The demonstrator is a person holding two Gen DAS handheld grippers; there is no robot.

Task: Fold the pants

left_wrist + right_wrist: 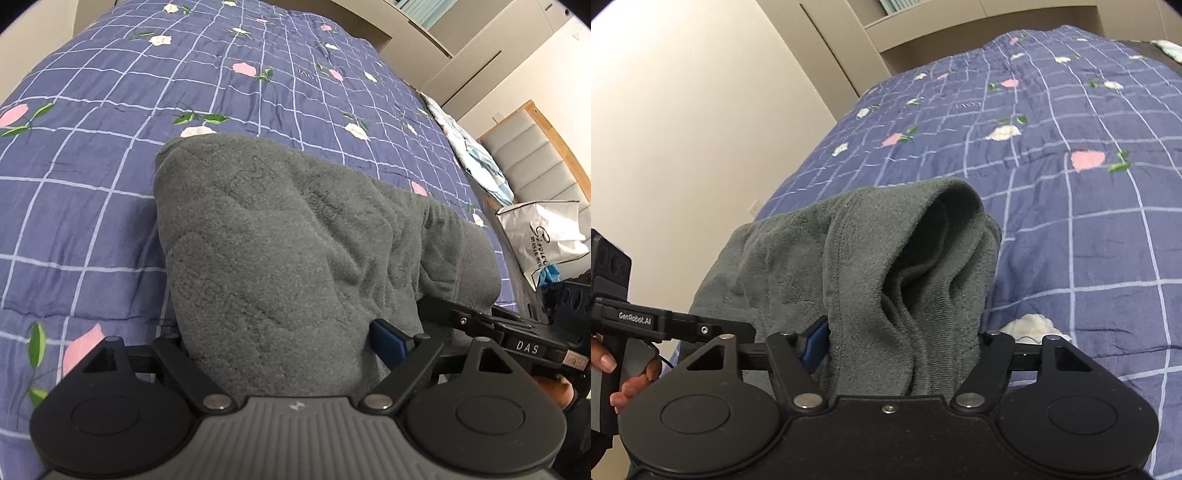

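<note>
Checked quilt under grey pants, fabric bunched between both hand-held grippers, fingertips hidden, grip unclear.

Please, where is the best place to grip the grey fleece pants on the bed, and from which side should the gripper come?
Probably at the near edge of the grey fleece pants, coming from the near side of the bed, angled downward. The bundle is thick and soft, lying on the blue checked quilt, so wide jaws can straddle its bunched layers, as both grippers do here.
</note>
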